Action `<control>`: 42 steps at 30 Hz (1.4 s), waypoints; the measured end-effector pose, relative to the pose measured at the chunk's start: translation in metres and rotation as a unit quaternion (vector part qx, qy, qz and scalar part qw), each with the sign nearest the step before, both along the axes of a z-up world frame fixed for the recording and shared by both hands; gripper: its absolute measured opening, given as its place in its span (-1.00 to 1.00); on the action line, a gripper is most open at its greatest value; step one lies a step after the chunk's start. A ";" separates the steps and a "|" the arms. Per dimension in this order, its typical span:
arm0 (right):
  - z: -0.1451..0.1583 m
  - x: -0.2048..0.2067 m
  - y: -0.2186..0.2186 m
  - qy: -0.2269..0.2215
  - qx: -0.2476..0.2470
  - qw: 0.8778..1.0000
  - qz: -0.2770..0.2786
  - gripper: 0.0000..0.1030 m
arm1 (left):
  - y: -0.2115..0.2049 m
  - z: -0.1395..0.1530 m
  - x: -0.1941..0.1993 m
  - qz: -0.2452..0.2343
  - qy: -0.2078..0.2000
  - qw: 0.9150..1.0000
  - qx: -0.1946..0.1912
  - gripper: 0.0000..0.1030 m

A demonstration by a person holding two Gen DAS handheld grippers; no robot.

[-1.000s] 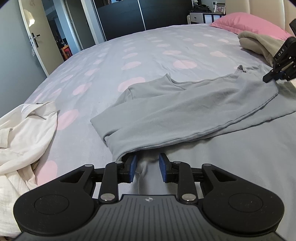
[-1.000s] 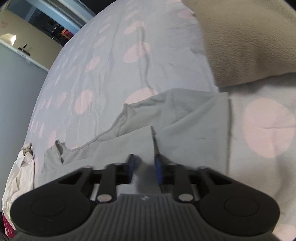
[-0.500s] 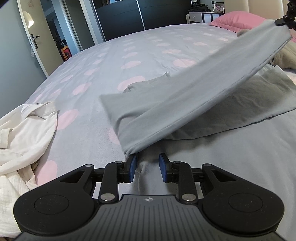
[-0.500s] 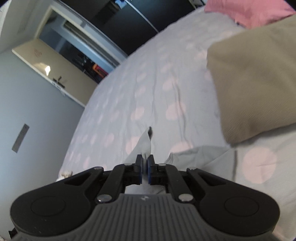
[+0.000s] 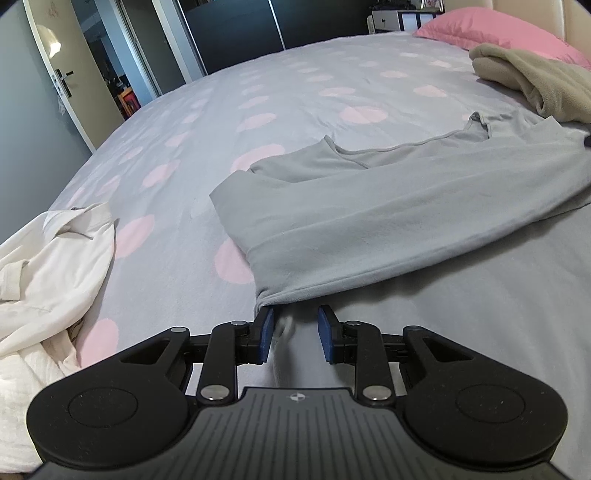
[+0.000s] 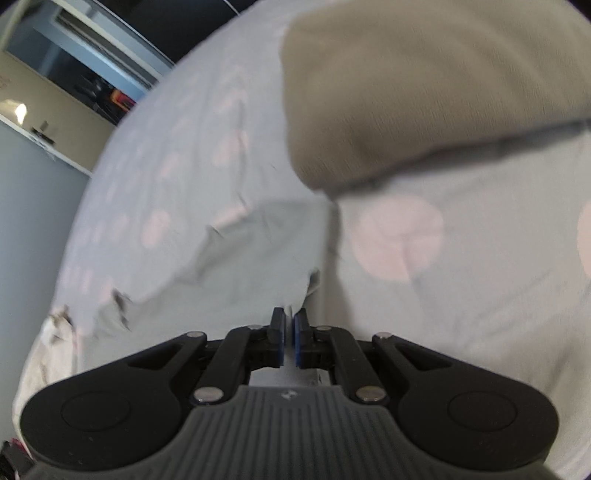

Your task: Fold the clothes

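A grey long-sleeved garment lies folded over on the bed, its neckline toward the far side. My left gripper is open just in front of the garment's near corner, with the left blue pad touching the hem. My right gripper is shut on the garment's right edge, low over the bed. The right wrist view is blurred.
The bed has a grey cover with pink dots. A white shirt lies crumpled at the left. A folded beige garment and a pink pillow lie at the far right. The beige garment lies close ahead of my right gripper.
My right gripper closed on the garment's right edge, lifted it high, then brought it back down onto the bed. My left gripper stayed open at the near corner.
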State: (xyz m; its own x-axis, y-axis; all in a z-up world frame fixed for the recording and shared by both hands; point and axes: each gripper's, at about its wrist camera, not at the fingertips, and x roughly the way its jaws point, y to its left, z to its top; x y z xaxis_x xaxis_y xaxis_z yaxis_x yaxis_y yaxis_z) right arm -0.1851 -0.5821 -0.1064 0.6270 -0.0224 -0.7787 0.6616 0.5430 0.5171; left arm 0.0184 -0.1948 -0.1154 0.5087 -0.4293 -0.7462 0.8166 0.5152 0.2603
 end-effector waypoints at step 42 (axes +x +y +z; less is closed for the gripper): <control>-0.011 0.045 -0.001 0.031 -0.042 0.998 0.040 -0.27 | -0.047 0.028 0.181 0.066 0.215 0.960 -0.170 -0.98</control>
